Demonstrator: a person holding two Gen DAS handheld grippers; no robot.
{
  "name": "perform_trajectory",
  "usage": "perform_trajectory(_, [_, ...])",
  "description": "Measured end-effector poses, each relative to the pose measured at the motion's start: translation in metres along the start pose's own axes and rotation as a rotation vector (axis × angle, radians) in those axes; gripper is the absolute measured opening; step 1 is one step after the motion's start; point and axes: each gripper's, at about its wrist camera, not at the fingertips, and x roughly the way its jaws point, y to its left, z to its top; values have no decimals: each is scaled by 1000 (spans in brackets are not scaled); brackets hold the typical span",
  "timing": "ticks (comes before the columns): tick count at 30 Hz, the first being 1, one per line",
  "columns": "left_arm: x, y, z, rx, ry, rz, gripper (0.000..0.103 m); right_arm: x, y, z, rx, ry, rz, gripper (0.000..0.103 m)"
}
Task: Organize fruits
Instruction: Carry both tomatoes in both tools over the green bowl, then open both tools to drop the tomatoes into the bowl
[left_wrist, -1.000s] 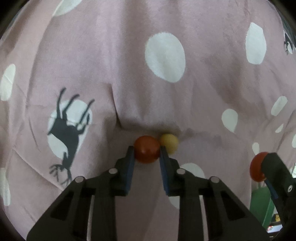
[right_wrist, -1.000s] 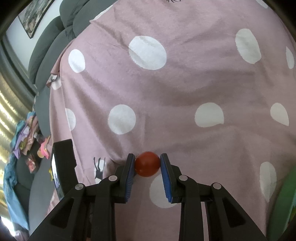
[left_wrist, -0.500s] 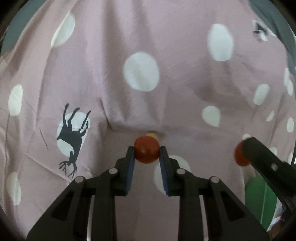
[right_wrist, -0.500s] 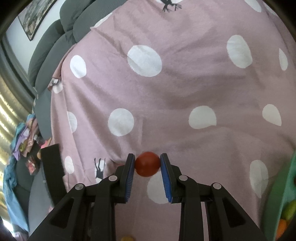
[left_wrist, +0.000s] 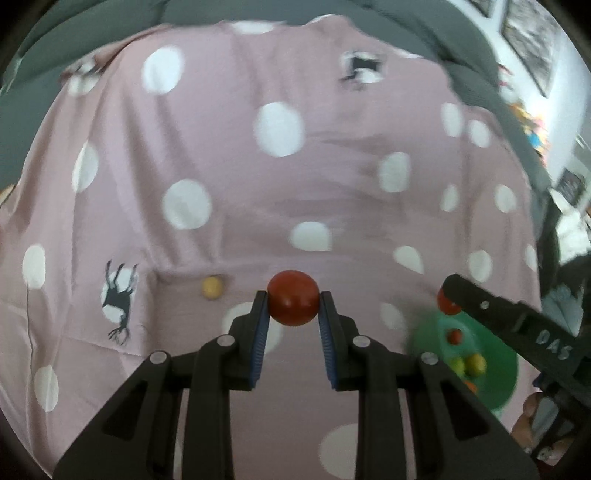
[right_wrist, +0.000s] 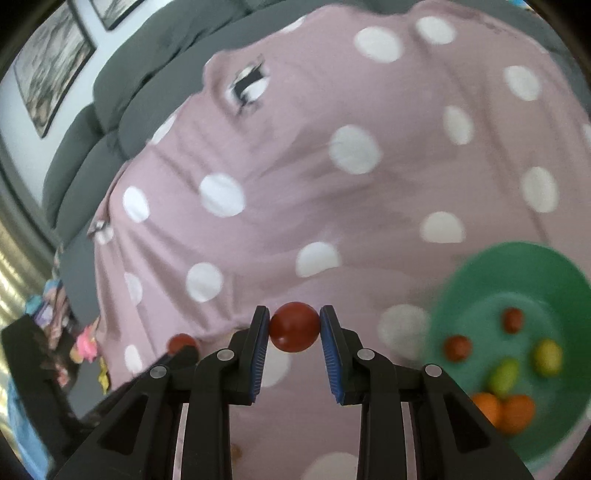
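My left gripper (left_wrist: 293, 304) is shut on a small red fruit (left_wrist: 293, 302), held above the pink dotted cloth (left_wrist: 229, 155). My right gripper (right_wrist: 294, 328) is shut on another red fruit (right_wrist: 294, 326). A green bowl (right_wrist: 491, 273) sits at the right with several small red, yellow-green and orange fruits in it; it also shows in the left wrist view (left_wrist: 495, 387). A small yellow fruit (left_wrist: 211, 287) lies on the cloth, left of my left gripper. The right gripper with its red fruit (left_wrist: 445, 302) shows at the right in the left wrist view.
A grey sofa back (right_wrist: 110, 96) borders the cloth at the far side. Framed pictures (right_wrist: 48, 62) hang on the wall. Colourful clutter (right_wrist: 62, 332) lies past the cloth's left edge.
Both grippers have lifted away from the cloth with their red fruits and swung toward the green bowl, which has come into view. The yellow fruit stays on the cloth.
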Motion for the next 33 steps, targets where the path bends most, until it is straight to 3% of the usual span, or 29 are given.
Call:
perform_trajectory(4, [-13, -30, -8, 60, -13, -56, 26, -24, -21, -13, -24, -40, -96, 31])
perform_trajectory(7, [-18, -53, -15, 97, -18, -88, 26, -39, -50, -13, 42, -82, -165, 31])
perform_trajectory(12, [-6, -87, -29, 135, 14, -130, 26, -55, -86, -8, 102, -118, -198, 31])
perform_trajectory(17, [17, -123, -40, 192, 60, -137, 26, -54, -119, -9, 147, -89, -281, 31])
perform_trajectory(33, [58, -176, -69, 282, 184, -166, 28, -48, -160, -17, 236, 10, -336, 31])
